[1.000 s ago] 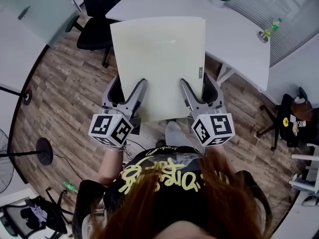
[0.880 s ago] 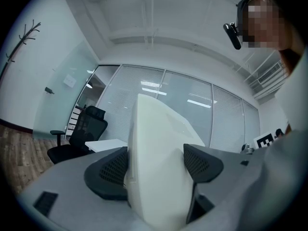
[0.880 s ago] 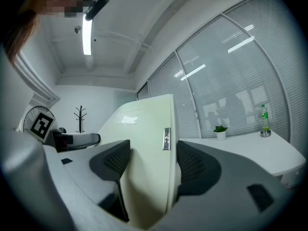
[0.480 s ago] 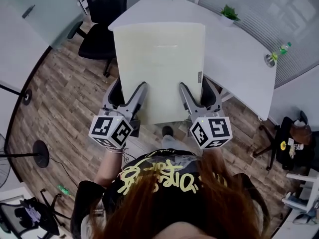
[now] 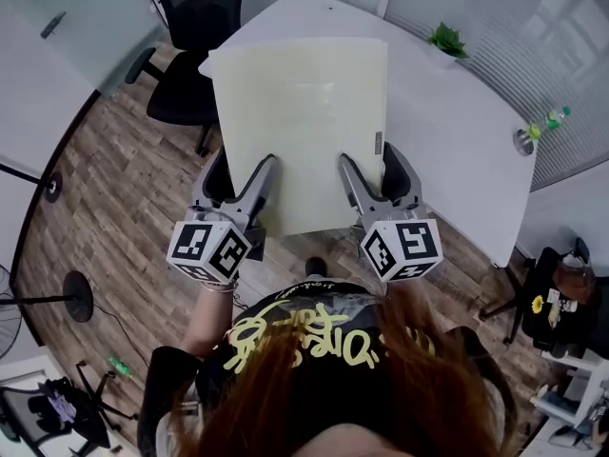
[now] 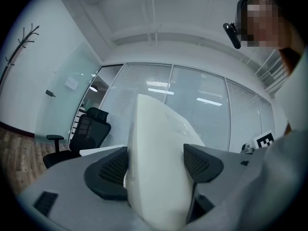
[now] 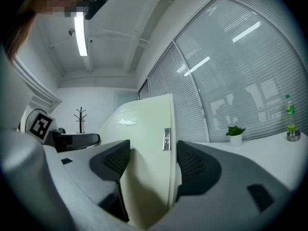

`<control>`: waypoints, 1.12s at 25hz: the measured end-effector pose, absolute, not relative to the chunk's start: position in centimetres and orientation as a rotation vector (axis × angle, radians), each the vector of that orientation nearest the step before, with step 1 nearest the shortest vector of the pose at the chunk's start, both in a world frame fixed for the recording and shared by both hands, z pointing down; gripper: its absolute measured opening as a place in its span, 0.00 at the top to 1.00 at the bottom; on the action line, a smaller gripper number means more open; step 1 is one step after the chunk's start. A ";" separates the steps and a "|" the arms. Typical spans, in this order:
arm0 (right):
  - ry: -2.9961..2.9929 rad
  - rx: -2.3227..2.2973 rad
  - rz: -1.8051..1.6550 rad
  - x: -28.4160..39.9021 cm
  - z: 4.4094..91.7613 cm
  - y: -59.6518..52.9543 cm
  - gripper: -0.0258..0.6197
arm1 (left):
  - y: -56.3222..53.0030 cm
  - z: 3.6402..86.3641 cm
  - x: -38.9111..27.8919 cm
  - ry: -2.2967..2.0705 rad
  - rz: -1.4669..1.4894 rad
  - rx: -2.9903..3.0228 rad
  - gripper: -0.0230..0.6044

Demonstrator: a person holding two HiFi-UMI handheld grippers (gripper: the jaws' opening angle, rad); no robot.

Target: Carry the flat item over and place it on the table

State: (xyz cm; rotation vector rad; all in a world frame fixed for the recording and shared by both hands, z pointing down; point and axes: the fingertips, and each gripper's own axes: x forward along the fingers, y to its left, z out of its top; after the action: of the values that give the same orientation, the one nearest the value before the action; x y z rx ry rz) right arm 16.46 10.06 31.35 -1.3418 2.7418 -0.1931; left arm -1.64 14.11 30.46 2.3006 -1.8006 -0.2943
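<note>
A flat cream-coloured board [image 5: 300,127] is held level in the air, its far half over the white table [image 5: 457,131]. My left gripper [image 5: 240,187] is shut on the board's near left edge, and my right gripper [image 5: 373,181] is shut on its near right edge. In the left gripper view the board [image 6: 156,162] fills the gap between the dark pads [image 6: 111,170]. The right gripper view shows the board [image 7: 144,143] clamped the same way, with a small silver tag on its edge.
A black office chair [image 5: 186,84] stands at the table's left end. A small potted plant [image 5: 445,41] and a green bottle [image 5: 547,122] sit near the table's far edge. Wood floor [image 5: 114,208] lies below; a fan base [image 5: 67,298] and clutter stand at left.
The table has come closer and now lies further under the board. Both grippers keep the same hold on the board.
</note>
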 end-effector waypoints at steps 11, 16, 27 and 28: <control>2.777 -1.295 -0.207 16.0 32.2 5.0 0.48 | 9.7 31.4 -1.9 -1.838 -0.298 2.256 0.39; 2.782 -1.304 -0.207 15.6 32.0 4.3 0.48 | 8.9 31.2 -2.3 -1.837 -0.303 2.259 0.39; 2.778 -1.282 -0.203 15.7 31.6 3.1 0.48 | 7.9 30.8 -2.2 -1.853 -0.296 2.259 0.39; 2.778 -1.277 -0.203 15.8 31.6 3.0 0.48 | 7.8 30.8 -2.1 -1.857 -0.296 2.257 0.39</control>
State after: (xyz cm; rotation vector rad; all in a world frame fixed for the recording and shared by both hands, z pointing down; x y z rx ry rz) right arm 15.79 2.95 31.58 -1.2768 2.7783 -0.2032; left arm -2.13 7.79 30.76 2.2569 -1.8571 -0.2961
